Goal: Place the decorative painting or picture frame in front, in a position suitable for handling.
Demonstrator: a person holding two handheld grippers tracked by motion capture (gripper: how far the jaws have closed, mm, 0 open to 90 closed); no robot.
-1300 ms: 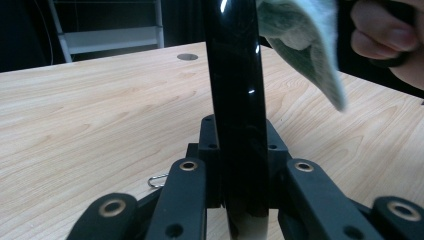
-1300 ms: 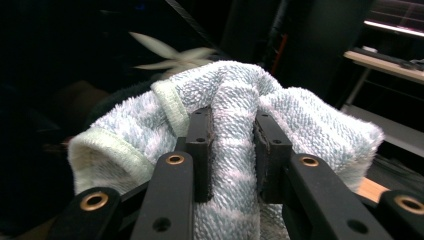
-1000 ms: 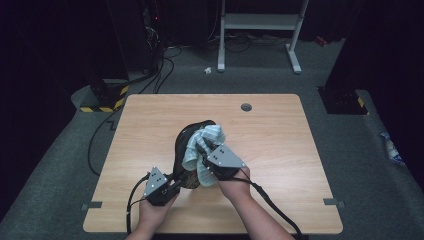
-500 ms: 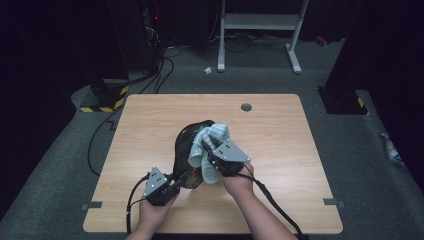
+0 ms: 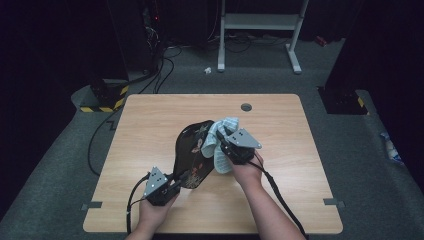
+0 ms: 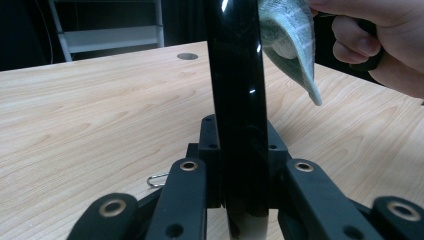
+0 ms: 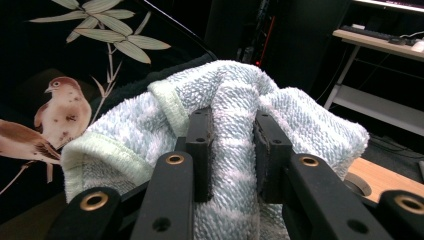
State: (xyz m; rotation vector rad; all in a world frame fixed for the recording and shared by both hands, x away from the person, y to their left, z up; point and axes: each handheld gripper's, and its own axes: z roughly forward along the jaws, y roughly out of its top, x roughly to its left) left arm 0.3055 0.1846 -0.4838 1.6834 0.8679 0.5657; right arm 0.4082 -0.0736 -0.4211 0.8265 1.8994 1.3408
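Above the wooden desk (image 5: 150,125), my left fingers (image 6: 243,165) clamp the black lacquered bird-painted tray (image 5: 192,152) upright while my right fingers (image 7: 231,145), pinching the pale blue terry cloth (image 7: 300,120), have slid it toward the tray's far end, so wiping is underway.

Wooden table (image 5: 150,125) with grommet hole (image 5: 246,107); white shelf frame (image 5: 260,22) behind

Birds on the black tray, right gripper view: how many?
2. One whole bird sits left of the towel; below it a second bird is cut by the left edge. The towel may hide others.
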